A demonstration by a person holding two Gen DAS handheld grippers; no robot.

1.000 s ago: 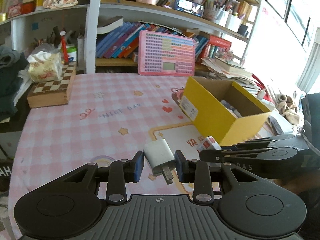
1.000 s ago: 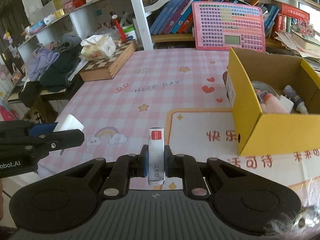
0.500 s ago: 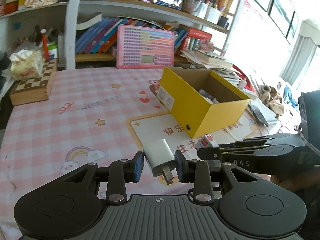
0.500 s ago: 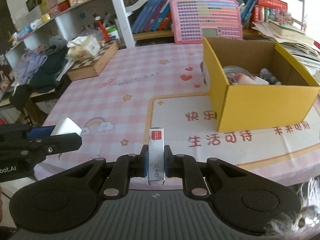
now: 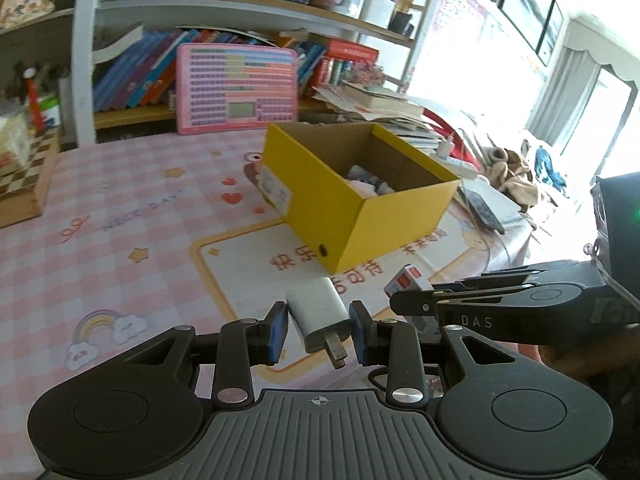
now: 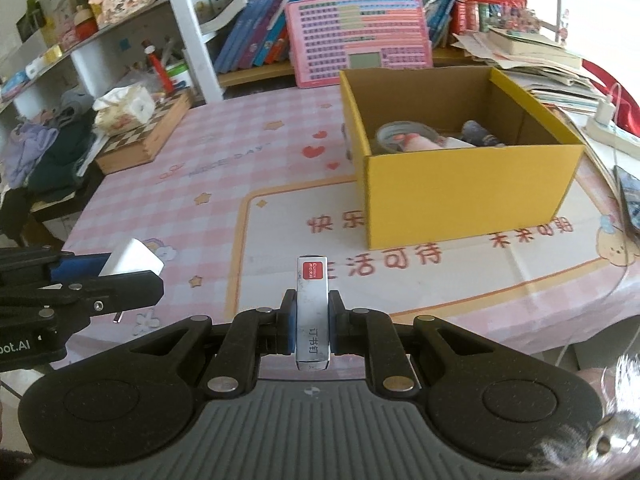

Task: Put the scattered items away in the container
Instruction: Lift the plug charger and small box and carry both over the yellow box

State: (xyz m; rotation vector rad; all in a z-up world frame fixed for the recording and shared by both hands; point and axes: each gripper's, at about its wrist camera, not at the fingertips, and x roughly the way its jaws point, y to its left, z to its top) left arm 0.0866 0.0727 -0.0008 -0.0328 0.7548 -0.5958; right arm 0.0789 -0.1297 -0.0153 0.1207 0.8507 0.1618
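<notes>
My left gripper [image 5: 319,330] is shut on a white plug charger [image 5: 320,312], prongs pointing back at the camera, held above the near part of the table. My right gripper [image 6: 312,322] is shut on a small white staple box [image 6: 312,308] with a red label. Each gripper shows in the other's view: the right gripper [image 5: 412,300] with the staple box [image 5: 404,282], and the left gripper [image 6: 120,276] with the charger [image 6: 132,258]. The open yellow cardboard box [image 6: 468,192] stands ahead on the table, also in the left wrist view [image 5: 360,216], with a tape roll [image 6: 404,136] and other items inside.
The table has a pink checked cloth [image 5: 120,240]. A pink keyboard toy [image 6: 360,40] leans on the bookshelf behind the box. A wooden chess box [image 6: 148,136] with a tissue pack sits far left. Papers, a power strip [image 6: 608,128] and a phone [image 5: 484,212] lie right.
Both grippers have swung towards the yellow box, still holding their items. The box now sits nearer the middle of both views and looks closer.
</notes>
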